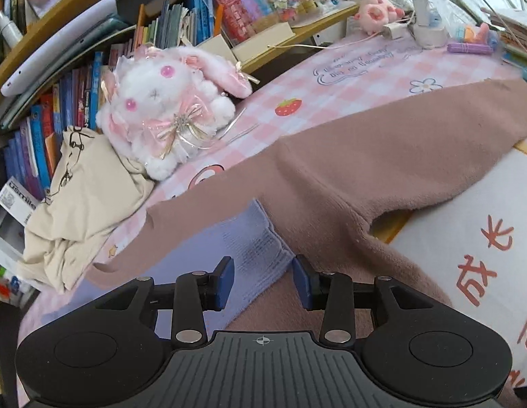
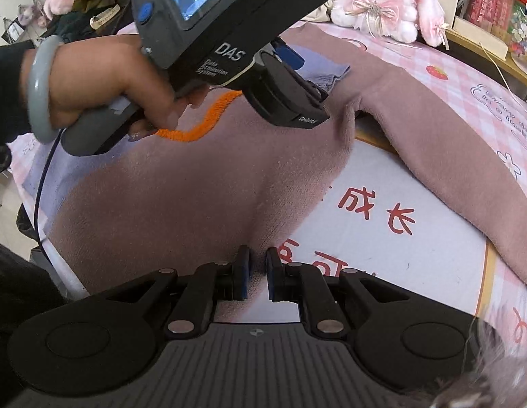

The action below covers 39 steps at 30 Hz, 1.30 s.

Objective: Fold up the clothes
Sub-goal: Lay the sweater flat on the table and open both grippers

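Note:
A mauve-brown sweater (image 1: 382, 156) lies spread on the pink checked table cover, one sleeve stretching right; it also shows in the right wrist view (image 2: 168, 197) with an orange embroidered line. Its lavender ribbed collar (image 1: 253, 248) sits between the open fingers of my left gripper (image 1: 263, 280), which hovers just above it. In the right wrist view the left gripper's body (image 2: 229, 34) is held over the collar. My right gripper (image 2: 257, 273) is nearly shut, pinching the sweater's hem edge between its pads.
A white and pink plush rabbit (image 1: 161, 115) and a crumpled cream garment (image 1: 83, 204) lie at the left. Bookshelves (image 1: 76, 85) stand behind. A white board with red characters (image 2: 382, 231) lies under the sweater. Chargers and small items (image 1: 430, 30) clutter the far right.

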### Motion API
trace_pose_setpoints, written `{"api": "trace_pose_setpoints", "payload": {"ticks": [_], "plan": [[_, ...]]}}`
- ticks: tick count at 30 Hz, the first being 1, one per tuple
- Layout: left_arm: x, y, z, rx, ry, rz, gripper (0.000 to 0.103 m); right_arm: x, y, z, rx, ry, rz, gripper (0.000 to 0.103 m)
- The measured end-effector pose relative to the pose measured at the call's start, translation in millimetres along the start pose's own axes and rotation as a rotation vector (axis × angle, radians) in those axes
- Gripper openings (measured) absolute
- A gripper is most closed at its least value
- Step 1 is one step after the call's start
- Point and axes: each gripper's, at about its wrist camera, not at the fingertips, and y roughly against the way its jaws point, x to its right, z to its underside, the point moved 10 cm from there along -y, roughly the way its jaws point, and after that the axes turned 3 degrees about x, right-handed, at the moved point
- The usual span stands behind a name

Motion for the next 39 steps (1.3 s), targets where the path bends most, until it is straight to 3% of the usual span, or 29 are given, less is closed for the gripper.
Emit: {"api": "trace_pose_setpoints", "payload": {"ticks": [3,4,5,6,10,12,14,17,19,23,27,30,33,34,36,39], "plan": [[0,-1,-1,0.02,-0.017,-0.018,0.037,-1,0,1,-0.006,-0.006,0.005,0.01],[2,-2,0,0.025,-0.028,-0.017,0.017,-1,0,1,-0.007,-0.008,0.01,0.01],[4,-5,1,0.023,-0.038,-0.01,0.004,-1,0,1,-0.007,-0.011,0.016,0.01],[4,-5,1,0.035,-0.038,-0.007,0.004,-2,0,2,-0.008,-0.013,0.021,0.01],[-58,25,0,0.134,0.211,-0.008,0.004,-3,-1,2,-0.009,-0.071,0.072,0.01],[-117,54,11,0.194,0.375,-0.039,0.004,-4,-1,2,-0.007,-0.109,0.108,0.01],[-188,86,42,0.231,0.499,-0.102,0.004,-6,-2,2,-0.005,-0.132,0.147,0.01],[-281,123,108,0.211,0.622,-0.225,0.003,-9,-3,2,0.0,-0.158,0.206,0.01],[-331,138,156,0.169,0.653,-0.318,0.003,-10,-3,3,0.004,-0.175,0.246,0.01],[-394,142,233,0.058,0.658,-0.455,0.004,-13,-4,3,0.009,-0.202,0.326,0.01],[-424,135,285,-0.01,0.689,-0.502,0.004,-14,-8,2,0.006,-0.23,0.392,0.01],[-429,132,310,-0.065,0.685,-0.531,0.013,-12,-9,1,0.005,-0.268,0.429,0.011],[-426,139,327,-0.108,0.678,-0.571,0.015,-13,-9,2,0.006,-0.283,0.461,0.011],[-419,144,329,-0.1,0.688,-0.555,0.015,-14,-9,2,0.006,-0.281,0.469,0.011],[-391,155,325,-0.048,0.746,-0.449,0.017,-15,-8,2,0.009,-0.286,0.479,0.011],[-320,162,315,0.008,0.858,-0.148,0.032,-13,-7,3,0.024,-0.322,0.481,0.014]]}}
